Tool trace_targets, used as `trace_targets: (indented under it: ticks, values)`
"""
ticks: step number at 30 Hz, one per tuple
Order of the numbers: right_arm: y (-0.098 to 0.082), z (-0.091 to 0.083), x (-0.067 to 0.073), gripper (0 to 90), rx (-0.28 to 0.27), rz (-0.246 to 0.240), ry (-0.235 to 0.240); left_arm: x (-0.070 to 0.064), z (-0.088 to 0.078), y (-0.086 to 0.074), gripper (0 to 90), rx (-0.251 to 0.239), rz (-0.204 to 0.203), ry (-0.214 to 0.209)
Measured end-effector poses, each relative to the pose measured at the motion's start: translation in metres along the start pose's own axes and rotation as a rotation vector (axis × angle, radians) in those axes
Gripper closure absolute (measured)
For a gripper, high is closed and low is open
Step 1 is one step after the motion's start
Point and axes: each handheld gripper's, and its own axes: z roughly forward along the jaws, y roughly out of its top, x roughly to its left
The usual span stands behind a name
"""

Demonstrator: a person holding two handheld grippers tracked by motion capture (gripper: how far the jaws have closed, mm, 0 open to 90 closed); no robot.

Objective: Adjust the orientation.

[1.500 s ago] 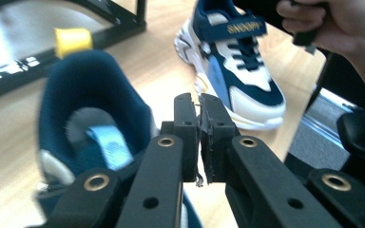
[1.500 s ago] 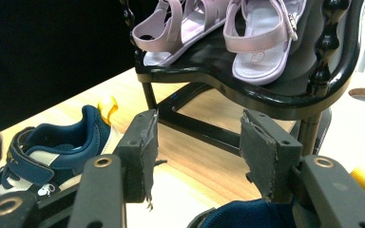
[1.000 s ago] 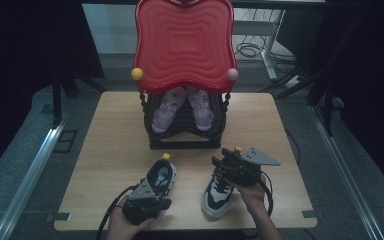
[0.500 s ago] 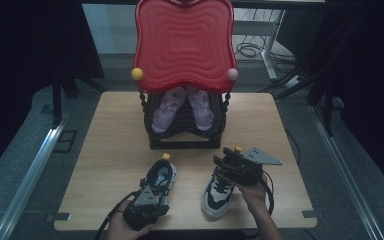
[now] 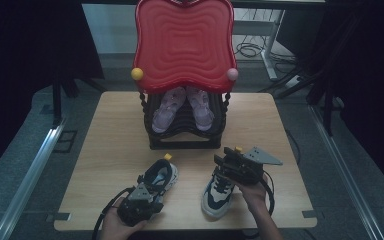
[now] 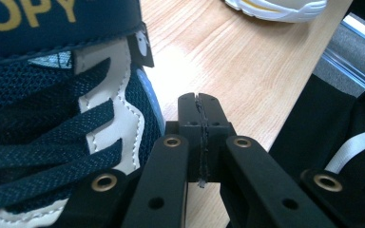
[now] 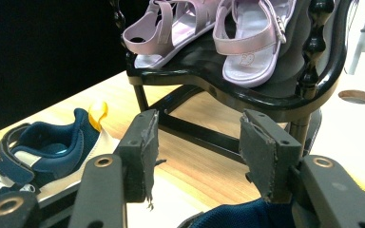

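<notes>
Two navy-and-white sneakers stand on the wooden table [image 5: 115, 150]. The left sneaker [image 5: 159, 176] [image 6: 52, 123] [image 7: 43, 147] has a yellow heel loop. My left gripper [image 5: 147, 200] [image 6: 200, 102] lies at its near end, beside the laces, with its jaws shut on nothing. The right sneaker [image 5: 214, 192] [image 6: 275, 7] points toward the front edge. My right gripper [image 5: 225, 165] [image 7: 197, 137] hovers over its heel with jaws open and the navy collar [image 7: 233, 216] low between them; I see no pad pressing on it.
A black shoe rack [image 5: 185, 140] [image 7: 266, 102] stands at the table's back middle, holding a pair of pink sandals [image 5: 182, 107] [image 7: 252, 42] under a red wavy top [image 5: 184, 45]. The front edge runs close to both hands.
</notes>
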Motion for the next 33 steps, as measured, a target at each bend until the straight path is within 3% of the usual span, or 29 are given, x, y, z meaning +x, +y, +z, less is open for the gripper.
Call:
trace_targets:
  ticks: [33]
  values:
    - [-0.004, 0.005, 0.000, 48.1, 0.030, 0.004, -0.001, 0.049, -0.029, -0.014, 89.5, -0.029, -0.135, 0.063]
